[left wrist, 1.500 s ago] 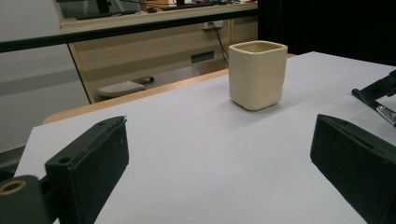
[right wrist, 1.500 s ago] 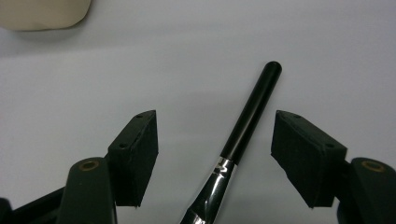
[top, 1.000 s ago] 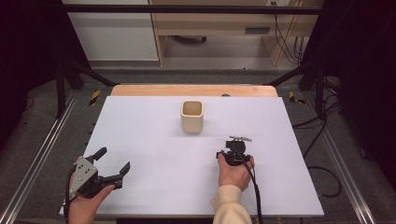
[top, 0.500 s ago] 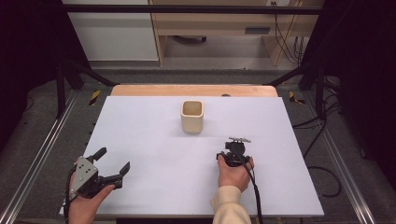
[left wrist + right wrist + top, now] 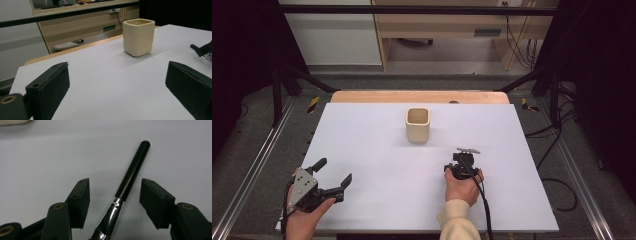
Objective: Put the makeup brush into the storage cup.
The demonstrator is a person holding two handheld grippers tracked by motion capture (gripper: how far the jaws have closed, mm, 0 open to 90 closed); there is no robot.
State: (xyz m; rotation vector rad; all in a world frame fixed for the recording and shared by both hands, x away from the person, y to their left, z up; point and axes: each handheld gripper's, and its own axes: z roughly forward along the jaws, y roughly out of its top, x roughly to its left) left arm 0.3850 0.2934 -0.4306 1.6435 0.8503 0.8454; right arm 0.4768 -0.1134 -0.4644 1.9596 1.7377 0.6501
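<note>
The white table top (image 5: 362,150) lies bare over most of its area. One thing stands in the way: a cream cup (image 5: 417,124), upright, a little beyond the middle. From the left gripper (image 5: 333,172) the cup is at about 1 o'clock, well apart, and the way between them is free. From the right gripper (image 5: 464,152) it is at about 11 o'clock, near. Between this gripper's parted jaws, which have just been closing, lies a black brush handle (image 5: 132,172), flat on the table, with a gap on each side. At 3 o'clock there is free room to the table edge.
</note>
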